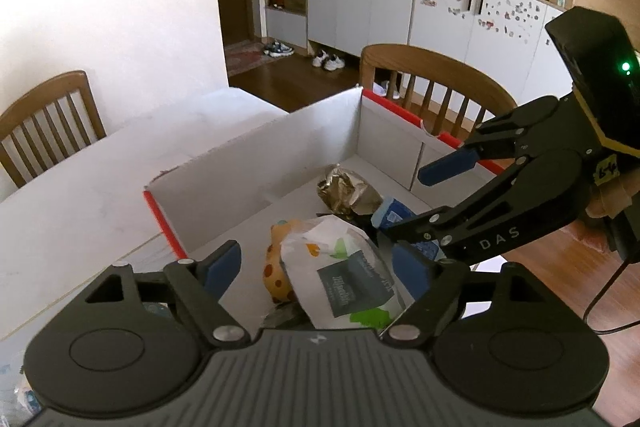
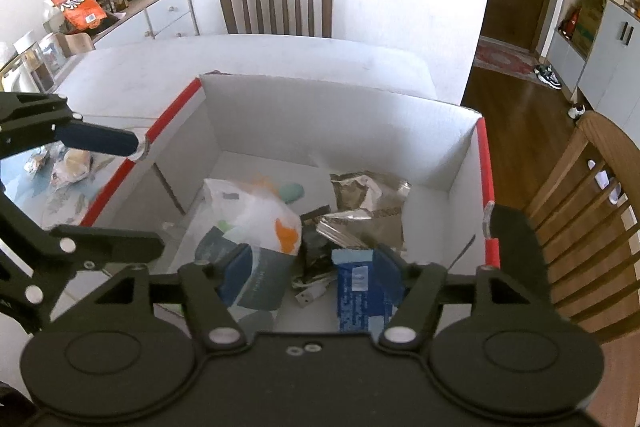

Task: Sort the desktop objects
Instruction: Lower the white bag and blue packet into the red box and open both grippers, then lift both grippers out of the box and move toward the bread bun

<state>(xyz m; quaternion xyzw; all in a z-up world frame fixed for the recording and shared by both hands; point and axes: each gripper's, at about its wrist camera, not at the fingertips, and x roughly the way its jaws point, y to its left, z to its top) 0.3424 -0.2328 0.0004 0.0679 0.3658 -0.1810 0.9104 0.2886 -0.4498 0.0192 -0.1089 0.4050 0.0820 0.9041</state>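
A white cardboard box with red edges [image 1: 256,163] [image 2: 340,115] stands on the table. In it lie a white wipes pack [image 1: 344,279] [image 2: 256,223], a spotted orange toy [image 1: 276,267], a crumpled foil wrapper [image 1: 348,191] [image 2: 368,203], a blue packet [image 1: 394,213] [image 2: 360,291] and a white USB cable [image 2: 310,293]. My left gripper [image 1: 316,271] is open above the wipes pack. My right gripper [image 2: 312,275] is open over the box, with the blue packet against its right finger; it also shows in the left wrist view [image 1: 428,207].
Wooden chairs stand behind the table [image 1: 44,123] [image 2: 276,7] and at the box's far side [image 1: 436,83] [image 2: 592,203]. Wrapped snacks [image 2: 68,167] lie on the table left of the box. A sideboard [image 2: 132,11] holds clutter.
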